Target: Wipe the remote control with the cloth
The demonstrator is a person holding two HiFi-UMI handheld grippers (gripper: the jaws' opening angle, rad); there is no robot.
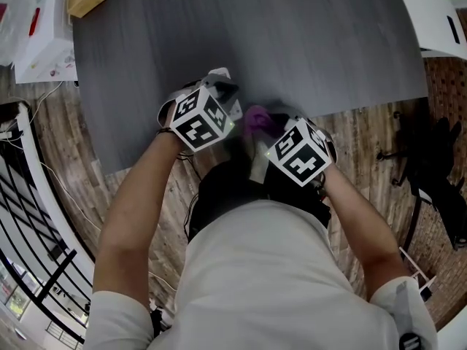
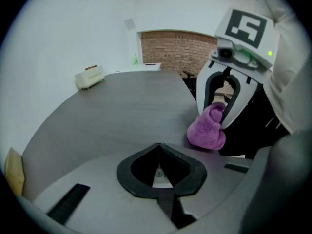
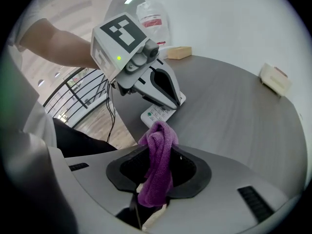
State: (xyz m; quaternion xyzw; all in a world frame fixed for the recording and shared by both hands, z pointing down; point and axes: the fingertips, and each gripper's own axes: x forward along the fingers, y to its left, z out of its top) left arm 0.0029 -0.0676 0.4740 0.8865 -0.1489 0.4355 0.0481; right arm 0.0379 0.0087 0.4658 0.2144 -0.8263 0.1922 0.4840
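Purple cloth (image 3: 156,179): bunched and standing up between the right gripper's (image 3: 157,152) jaws, which are closed on it.
Remote control (image 3: 155,114): white, just beyond the cloth, its long axis pointing back at the right gripper; the left gripper's (image 2: 159,150) closed jaws pinch it.
Table (image 3: 234,106): its near edge lies by the remote, with bare grey top beyond.

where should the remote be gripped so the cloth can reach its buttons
One end, coming along its length: the remote is long and flat, and the left gripper pinching there leaves its button face open to the cloth.
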